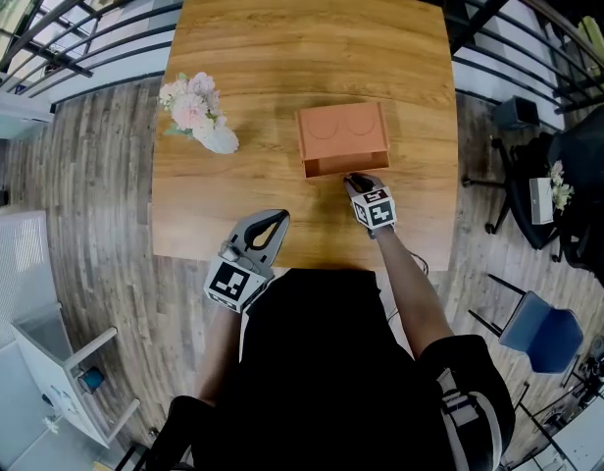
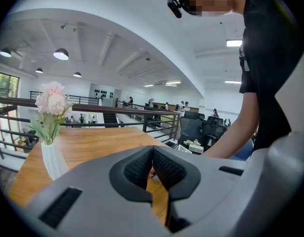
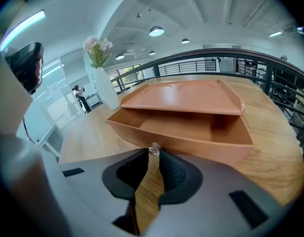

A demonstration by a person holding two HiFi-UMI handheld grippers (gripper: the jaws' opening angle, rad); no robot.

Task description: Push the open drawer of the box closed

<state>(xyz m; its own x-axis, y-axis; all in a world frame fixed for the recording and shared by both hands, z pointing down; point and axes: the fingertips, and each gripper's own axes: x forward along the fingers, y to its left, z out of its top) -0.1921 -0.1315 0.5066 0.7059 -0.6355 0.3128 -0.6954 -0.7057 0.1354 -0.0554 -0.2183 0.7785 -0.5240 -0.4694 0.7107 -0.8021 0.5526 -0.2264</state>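
Now the box (image 1: 343, 135) sits on the table (image 1: 282, 47), its drawer (image 3: 181, 132) open toward the near side. The right gripper (image 3: 154, 154), jaws together, touches its clear knob (image 3: 154, 149). The left gripper (image 2: 152, 151), closed and empty, is at the near edge.

the box (image 1: 343, 130) and its drawer (image 3: 191, 132) are one even terracotta orange, the drawer's inside a shade darker. the small knob (image 3: 154, 149) on the drawer front is clear and glassy. the desk (image 1: 282, 57) is honey-brown wood with fine straight grain. the left gripper (image 1: 279, 216) and right gripper (image 1: 353, 179) are pale grey, with black ribbed pads (image 3: 176, 174) inside the jaws, and each carries a cube (image 1: 231, 281) of black-and-white square markers. the vase (image 1: 220, 141) is white, the flowers (image 1: 190, 102) pale pink and cream with green leaves. the floor (image 1: 96, 214) is grey-brown planks, the chair (image 1: 542, 334) blue, the person's top (image 1: 331, 361) black.
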